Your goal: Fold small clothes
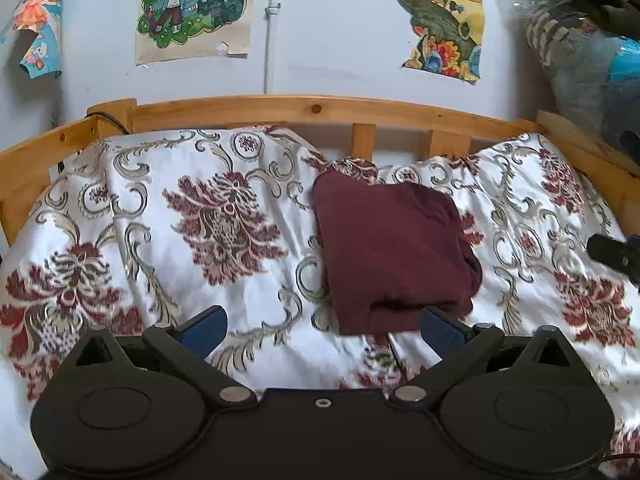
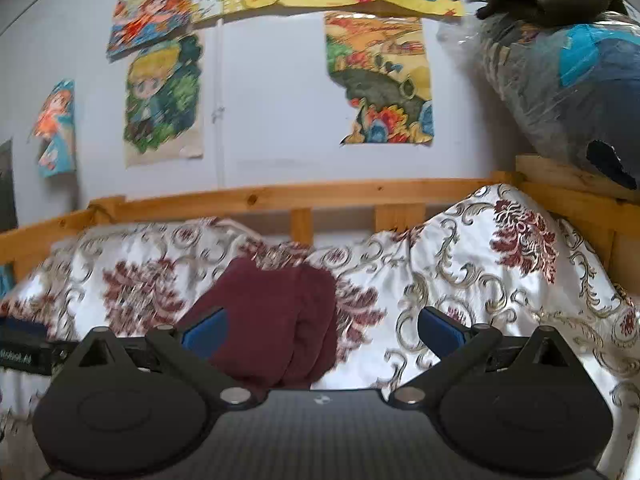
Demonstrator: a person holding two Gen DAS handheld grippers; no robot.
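Observation:
A dark maroon garment [image 1: 390, 252] lies folded into a compact rectangle on the floral bedspread [image 1: 168, 216]. It also shows in the right wrist view [image 2: 276, 320]. My left gripper [image 1: 324, 326] is open and empty, just in front of the garment's near edge, with its right pad [image 1: 440, 330] touching or nearly touching that edge. My right gripper [image 2: 322, 332] is open and empty, with the garment's near end between and behind its pads. The right gripper's tip shows at the right edge of the left wrist view [image 1: 616, 258].
A wooden bed rail [image 1: 312, 110] runs along the back by a white wall with cartoon posters [image 1: 196, 8]. A plastic-wrapped bundle [image 2: 568, 80] with dark cloth on top stands at the right. The bedspread bunches up high at the right [image 2: 516, 240].

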